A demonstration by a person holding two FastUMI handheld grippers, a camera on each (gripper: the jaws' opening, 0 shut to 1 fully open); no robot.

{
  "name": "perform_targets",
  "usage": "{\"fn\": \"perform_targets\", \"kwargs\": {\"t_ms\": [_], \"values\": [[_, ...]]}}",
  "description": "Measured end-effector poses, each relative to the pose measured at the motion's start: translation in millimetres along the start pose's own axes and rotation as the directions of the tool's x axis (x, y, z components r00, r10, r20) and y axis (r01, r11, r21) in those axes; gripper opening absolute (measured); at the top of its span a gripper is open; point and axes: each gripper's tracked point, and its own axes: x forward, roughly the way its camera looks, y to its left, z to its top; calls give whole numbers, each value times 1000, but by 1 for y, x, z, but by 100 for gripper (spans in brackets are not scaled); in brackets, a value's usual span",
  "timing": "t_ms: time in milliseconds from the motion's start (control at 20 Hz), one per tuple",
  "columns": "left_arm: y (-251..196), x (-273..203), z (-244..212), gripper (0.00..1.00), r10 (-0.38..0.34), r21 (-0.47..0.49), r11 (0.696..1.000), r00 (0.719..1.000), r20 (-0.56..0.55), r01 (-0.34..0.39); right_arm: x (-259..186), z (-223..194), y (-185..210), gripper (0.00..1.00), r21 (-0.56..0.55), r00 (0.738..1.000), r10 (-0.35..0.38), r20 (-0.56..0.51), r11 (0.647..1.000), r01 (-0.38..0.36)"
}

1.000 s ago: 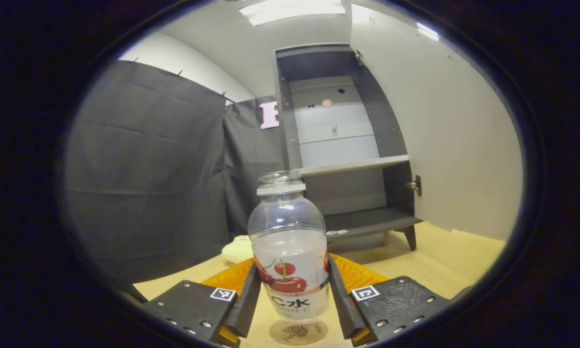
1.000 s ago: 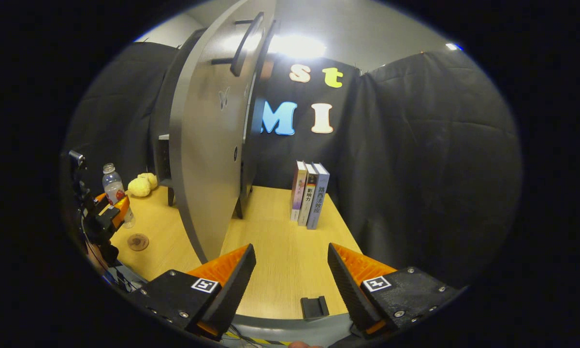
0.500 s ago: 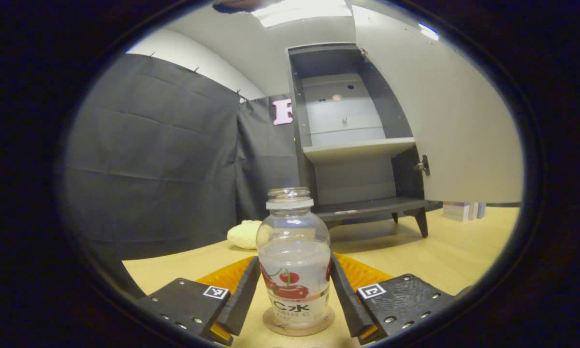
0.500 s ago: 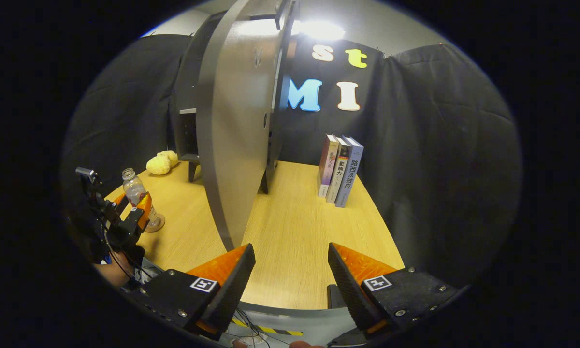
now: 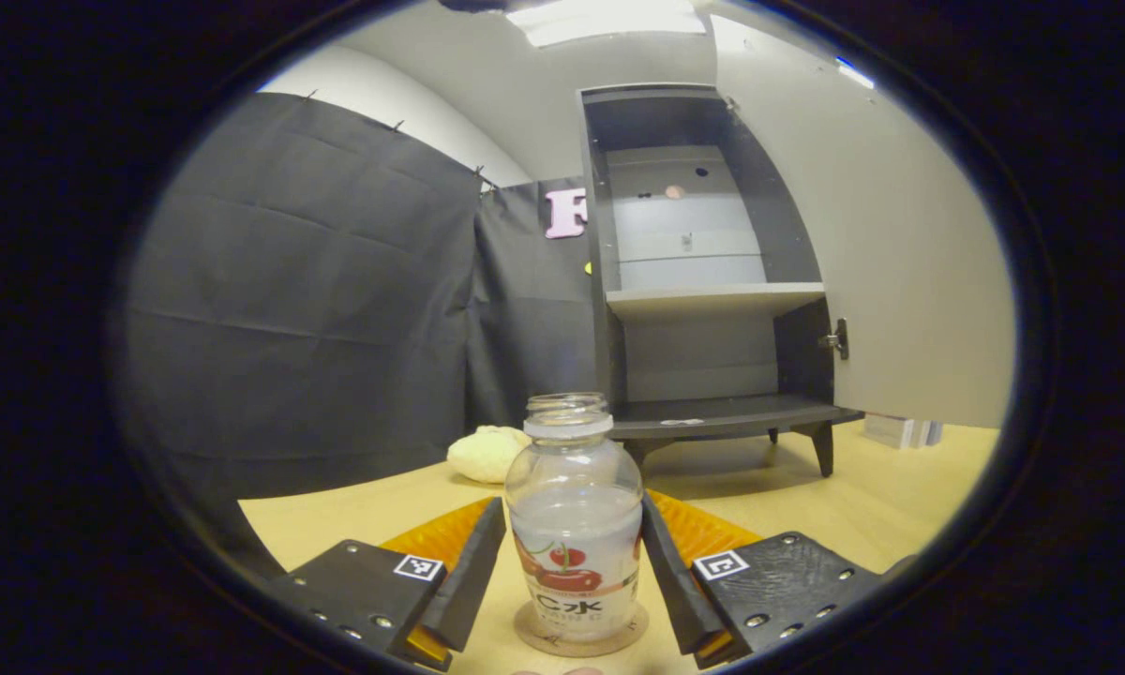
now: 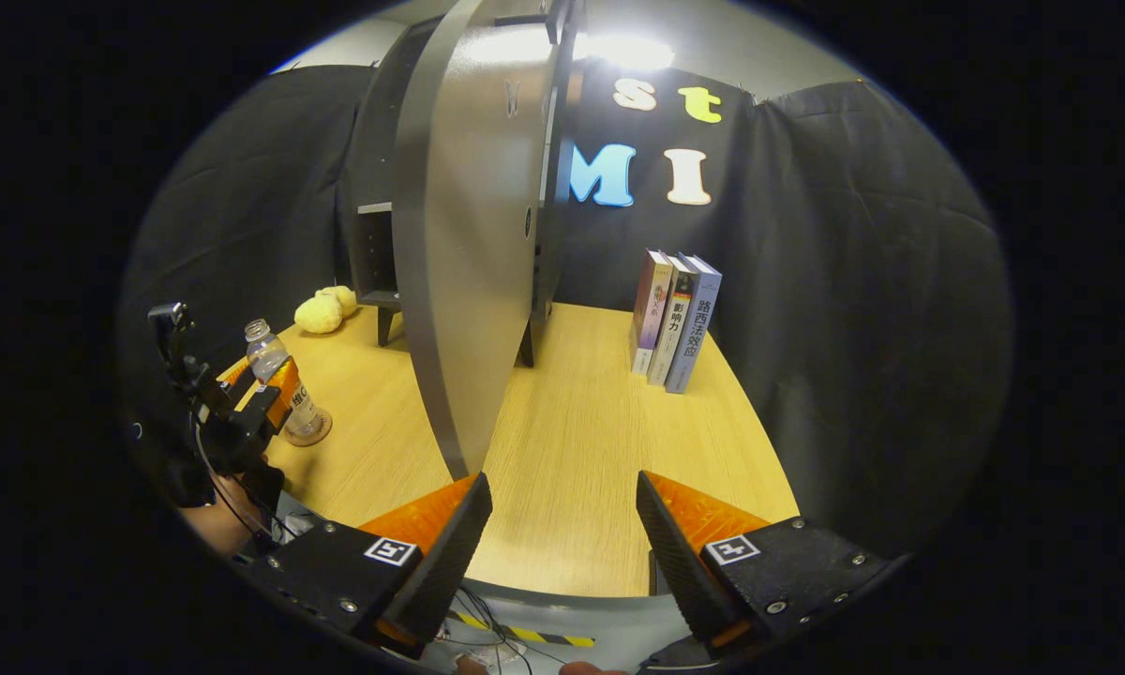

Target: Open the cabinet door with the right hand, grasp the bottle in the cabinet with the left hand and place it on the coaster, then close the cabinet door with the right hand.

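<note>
We have the cherry drink bottle standing on the coaster, left gripper jaws loosened around it for release, right gripper jaws apart, empty.

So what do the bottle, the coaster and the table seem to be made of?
The bottle looks like clear plastic: you see through it, and it has a printed label. The coaster seems wood or cork, a thin brown disc. The table looks like pale wood or laminate, with a matte grain.
</note>
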Motion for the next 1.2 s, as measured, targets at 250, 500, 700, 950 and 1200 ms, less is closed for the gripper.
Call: {"fn": "perform_targets", "kwargs": {"t_ms": [250, 500, 700, 950, 1200], "values": [[-7, 5, 27, 81, -11, 45, 999, 1000, 20, 10, -3, 7, 5, 96, 10, 1000, 15, 25, 1000, -16], [-9, 5, 70, 81, -15, 66, 998, 999, 44, 12, -10, 15, -4, 96, 38, 999, -9, 53, 999, 7], [-7, 1, 109, 85, -20, 29, 999, 998, 61, 18, -9, 21, -15, 96, 86, 996, -42, 80, 996, 35], [-6, -9, 186, 85, -68, 76, 995, 994, 80, 62, -13, 40, -31, 96, 135, 991, -92, 95, 988, 79], [-24, -17, 270, 81, -149, 88, 986, 987, 60, 144, -37, 121, -51, 96, 191, 960, -147, 237, 976, 103]]}}
